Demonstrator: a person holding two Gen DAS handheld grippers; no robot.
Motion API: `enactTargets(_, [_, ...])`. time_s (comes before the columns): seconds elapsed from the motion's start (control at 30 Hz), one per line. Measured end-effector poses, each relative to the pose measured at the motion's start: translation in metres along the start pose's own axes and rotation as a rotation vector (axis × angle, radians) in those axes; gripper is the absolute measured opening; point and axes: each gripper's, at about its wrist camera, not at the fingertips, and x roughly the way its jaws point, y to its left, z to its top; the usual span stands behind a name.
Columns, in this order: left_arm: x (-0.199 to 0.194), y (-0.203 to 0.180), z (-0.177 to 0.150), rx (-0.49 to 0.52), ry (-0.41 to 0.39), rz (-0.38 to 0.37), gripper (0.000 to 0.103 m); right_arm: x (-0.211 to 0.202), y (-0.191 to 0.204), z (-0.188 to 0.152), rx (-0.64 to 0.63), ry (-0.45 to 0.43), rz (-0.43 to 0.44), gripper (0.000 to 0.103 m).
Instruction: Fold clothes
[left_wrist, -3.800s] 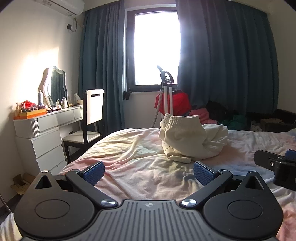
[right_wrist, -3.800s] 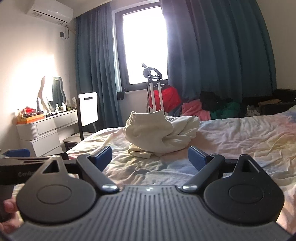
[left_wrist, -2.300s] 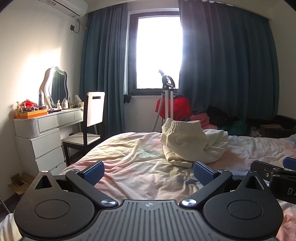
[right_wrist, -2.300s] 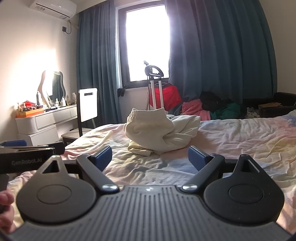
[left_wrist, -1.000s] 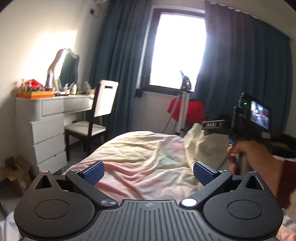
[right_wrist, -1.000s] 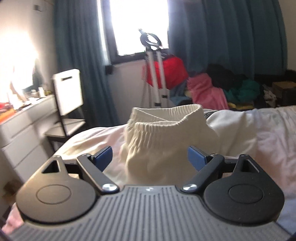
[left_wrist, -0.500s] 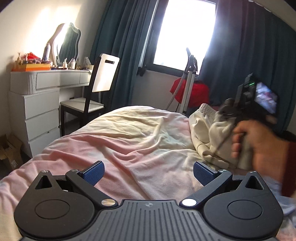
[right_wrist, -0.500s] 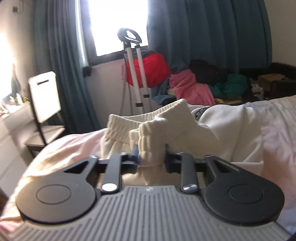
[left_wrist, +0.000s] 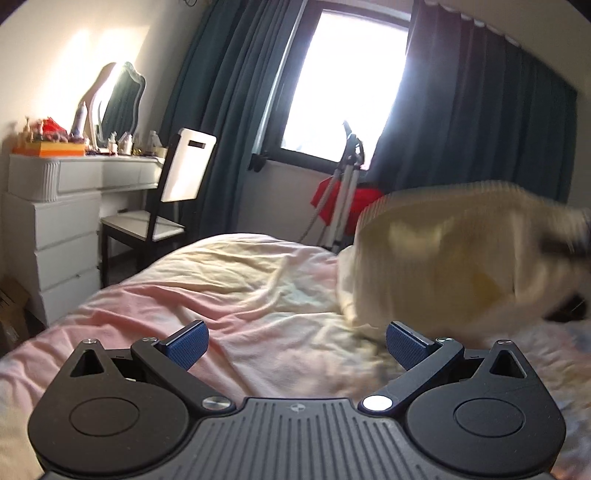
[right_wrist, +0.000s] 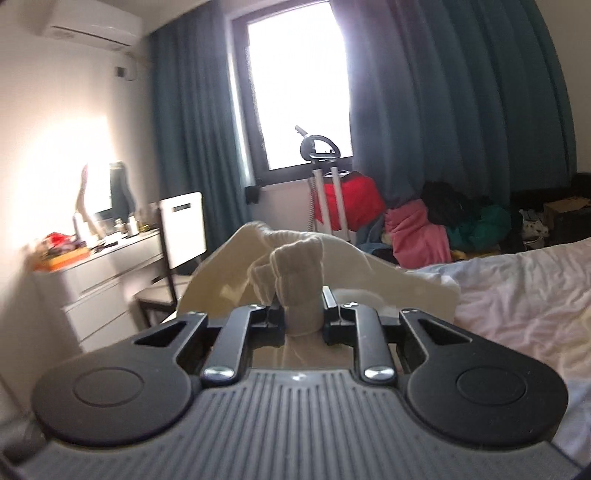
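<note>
While the right gripper (right_wrist: 301, 314) has its jaws clamped on the cream garment's (left_wrist: 443, 266) ribbed band above the bed (left_wrist: 221, 288), the left gripper (left_wrist: 295, 341) hangs with jaws apart, empty.

window (right_wrist: 299, 85) bright | teal curtains (right_wrist: 454, 96) | white dresser (left_wrist: 51, 221) left | chair (left_wrist: 166, 206) | air conditioner (right_wrist: 92, 26) top-left
</note>
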Motion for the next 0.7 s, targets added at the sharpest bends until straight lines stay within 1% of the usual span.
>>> enactTargets(0.07, [-0.012, -0.001, -0.001, -0.029, 0.015, -0.034, 0.103, -0.021, -0.002, -0.020, -0.005, 0.056, 0.002, 0.021])
enactTargets(0.1, [-0.017, -0.002, -0.002, -0.039, 0.029, -0.049, 0.103, -0.026, -0.008, -0.031, 0.022, 0.108, -0.020, 0.021])
enactTargets(0.2, [-0.024, -0.007, -0.009, -0.078, 0.089, -0.089, 0.103, -0.035, -0.031, -0.067, 0.122, 0.282, -0.100, 0.021])
enactTargets(0.23, [-0.025, -0.009, -0.011, -0.091, 0.110, -0.101, 0.103, -0.035, -0.041, -0.074, 0.180, 0.328, -0.111, 0.021])
enactTargets(0.27, [-0.025, -0.012, -0.014, -0.097, 0.128, -0.114, 0.103, -0.034, -0.052, -0.080, 0.244, 0.372, -0.119, 0.021])
enactTargets(0.3, [-0.023, -0.016, -0.018, -0.097, 0.144, -0.125, 0.103, -0.036, -0.058, -0.081, 0.283, 0.385, -0.117, 0.023])
enactTargets(0.37, [-0.018, -0.026, -0.024, -0.074, 0.168, -0.129, 0.103, -0.040, -0.068, -0.080, 0.350, 0.395, -0.107, 0.024])
enactTargets(0.47, [-0.008, -0.038, -0.035, 0.007, 0.199, -0.098, 0.103, -0.048, -0.068, -0.074, 0.383, 0.364, -0.078, 0.027])
enactTargets(0.57, [0.004, -0.046, -0.048, 0.093, 0.240, -0.052, 0.102, -0.060, -0.073, -0.069, 0.421, 0.317, -0.032, 0.036])
enactTargets(0.6, [0.008, -0.049, -0.051, 0.123, 0.256, -0.036, 0.102, -0.064, -0.078, -0.067, 0.442, 0.301, -0.014, 0.046])
enactTargets(0.63, [0.012, -0.052, -0.055, 0.159, 0.274, -0.017, 0.102, -0.068, -0.083, -0.065, 0.463, 0.277, 0.005, 0.060])
enactTargets(0.67, [0.015, -0.053, -0.058, 0.181, 0.279, 0.001, 0.102, -0.071, -0.088, -0.064, 0.484, 0.251, 0.026, 0.065])
enactTargets(0.7, [0.017, -0.055, -0.061, 0.199, 0.282, 0.018, 0.102, -0.075, -0.091, -0.060, 0.480, 0.227, 0.055, 0.076])
